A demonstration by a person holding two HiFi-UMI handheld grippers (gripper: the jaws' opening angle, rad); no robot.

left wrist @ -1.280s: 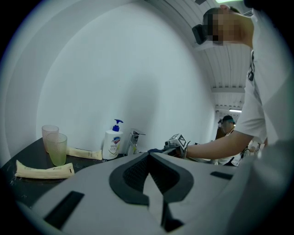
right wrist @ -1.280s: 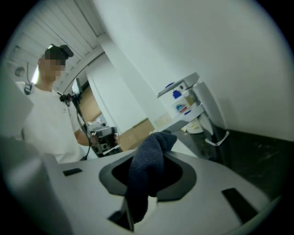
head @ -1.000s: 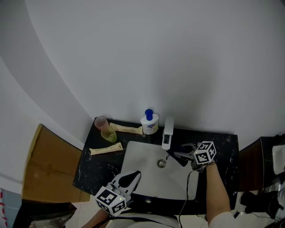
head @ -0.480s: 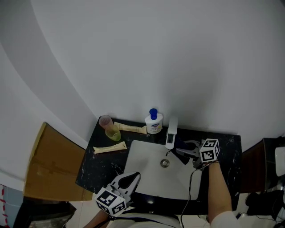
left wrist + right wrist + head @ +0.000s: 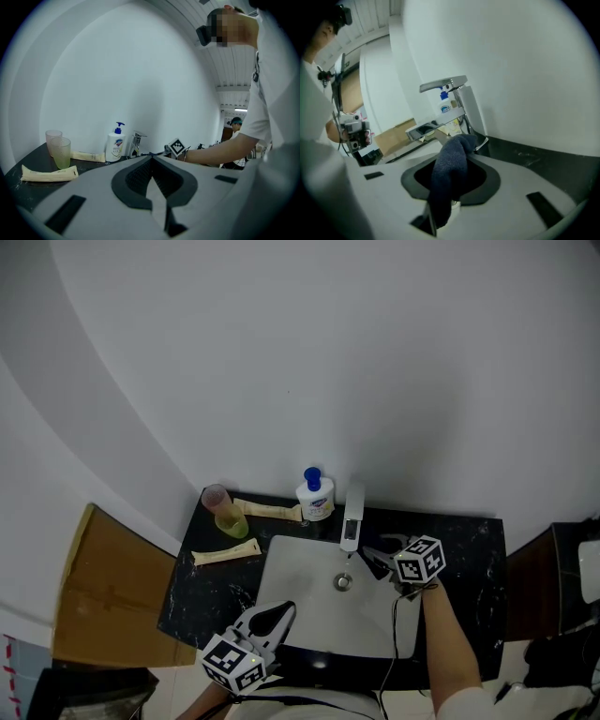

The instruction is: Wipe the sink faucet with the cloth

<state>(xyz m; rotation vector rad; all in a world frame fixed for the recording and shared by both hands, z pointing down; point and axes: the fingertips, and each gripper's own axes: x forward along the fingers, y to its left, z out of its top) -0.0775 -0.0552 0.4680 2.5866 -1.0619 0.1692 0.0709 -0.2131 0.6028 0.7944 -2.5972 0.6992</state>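
one dark blue cloth (image 5: pixel 451 173), pinched tight in the jaws of the right gripper (image 5: pixel 377 561), bunched up and poking out past the jaw tips. cloth right by the foot of the one shiny faucet (image 5: pixel 352 517), on its right side in the head view; touching it or not, too hard to tell. faucet standing at the back edge of the one white sink (image 5: pixel 291 601), spout reaching out over the bowl, with one round drain (image 5: pixel 343 583) under it. left gripper (image 5: pixel 152 159) down at the near edge of the sink, well apart from the faucet, jaws pressed together with nothing between them. two grippers in all. around the sink, one black counter (image 5: pixel 469 554). one white soap bottle (image 5: pixel 315 499) with a blue pump, just beside the faucet on its left. further left, two cups close together: one pink cup (image 5: pixel 53 137) and one green cup (image 5: pixel 62 152). two pale tubes lying flat: back tube (image 5: pixel 267 510) along the wall between the cups and the bottle, front tube (image 5: pixel 225 552) nearer, by the left side of the sink. one brown cardboard box (image 5: pixel 108 601) past the left end of the counter. one plain white wall (image 5: pixel 281 352) behind it all.
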